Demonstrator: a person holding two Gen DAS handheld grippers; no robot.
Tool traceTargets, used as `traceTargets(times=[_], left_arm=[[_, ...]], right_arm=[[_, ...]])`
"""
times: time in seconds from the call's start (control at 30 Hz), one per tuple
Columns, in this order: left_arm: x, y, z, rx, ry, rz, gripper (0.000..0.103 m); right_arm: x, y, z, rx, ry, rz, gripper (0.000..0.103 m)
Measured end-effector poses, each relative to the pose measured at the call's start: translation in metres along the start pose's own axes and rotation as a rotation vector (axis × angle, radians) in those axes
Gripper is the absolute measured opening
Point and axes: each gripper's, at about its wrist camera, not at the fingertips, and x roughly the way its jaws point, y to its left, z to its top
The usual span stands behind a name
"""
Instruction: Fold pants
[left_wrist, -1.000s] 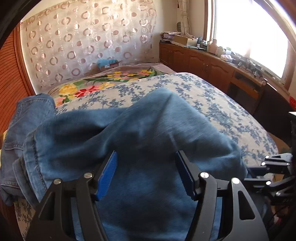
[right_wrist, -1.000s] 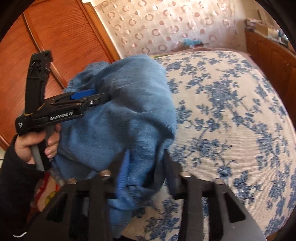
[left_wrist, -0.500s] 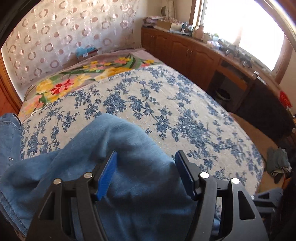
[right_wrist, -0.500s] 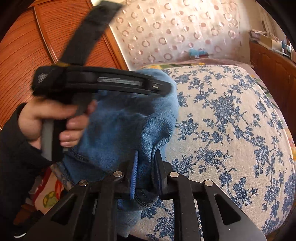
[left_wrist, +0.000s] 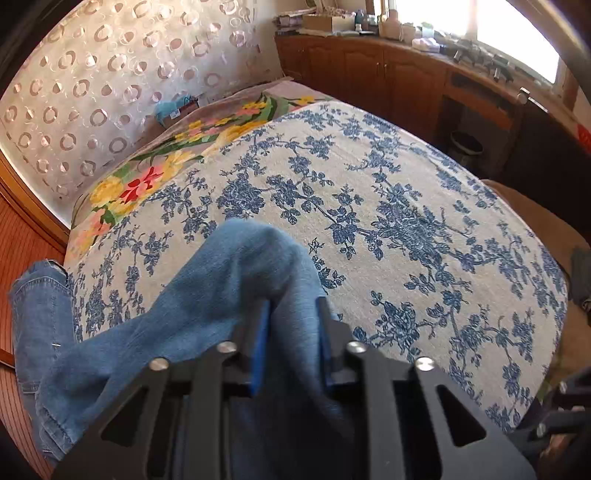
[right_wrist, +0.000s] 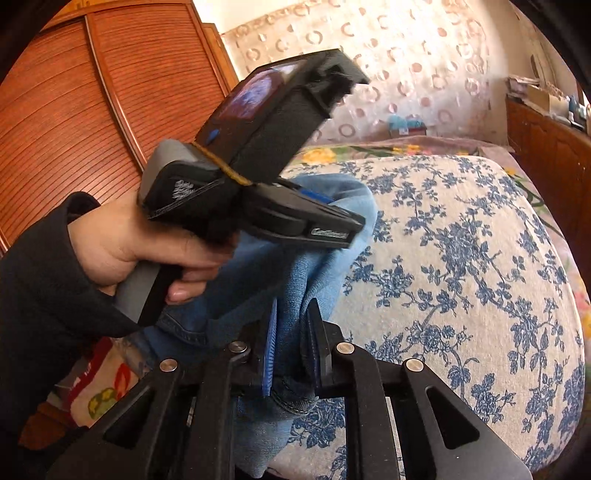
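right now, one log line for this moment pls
task: fold pants | left gripper: closing, jeans between fingers | right gripper: shut on jeans | bed: jeans bunched at edge

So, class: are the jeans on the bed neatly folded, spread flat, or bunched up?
Bunched up. The jeans rise in a rumpled hump off the bedspread, pinched between both the left gripper and right gripper.

One pair of blue jeans (left_wrist: 221, 291) lies bunched at the near left corner of the bed (left_wrist: 424, 206). Two claws are in view: the left claw (left_wrist: 291, 332) and the right claw (right_wrist: 291, 339), each with two blue pads. One hand (right_wrist: 129, 243) shows, in one dark sleeve (right_wrist: 40, 295). The bed carries two covers: one blue-flowered spread (right_wrist: 461, 258) and one bright floral blanket (left_wrist: 147, 177) along its far edge. One small blue item (left_wrist: 168, 107) sits at the far edge; what it is cannot be told.
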Motion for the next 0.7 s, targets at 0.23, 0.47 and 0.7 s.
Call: traceTargets(times=[0.23,0.47,0.7], left_arm=[[-0.048,0.03,-0.019,-0.074,-0.132,-0.019,0.006],[-0.084,0.049,-0.038,-0.112,-0.217,-0.043,0.006],[-0.109,0.059,-0.056,-0.13,-0.27,-0.059,0.005]], right_arm=[[-0.011,0.0,0.005,0.001,0.003,0.006,0.025],[-0.051,-0.011,0.01,-0.002,-0.059,-0.036,0.026],[-0.017,-0.021,0.015,-0.005,0.004,-0.06,0.026]])
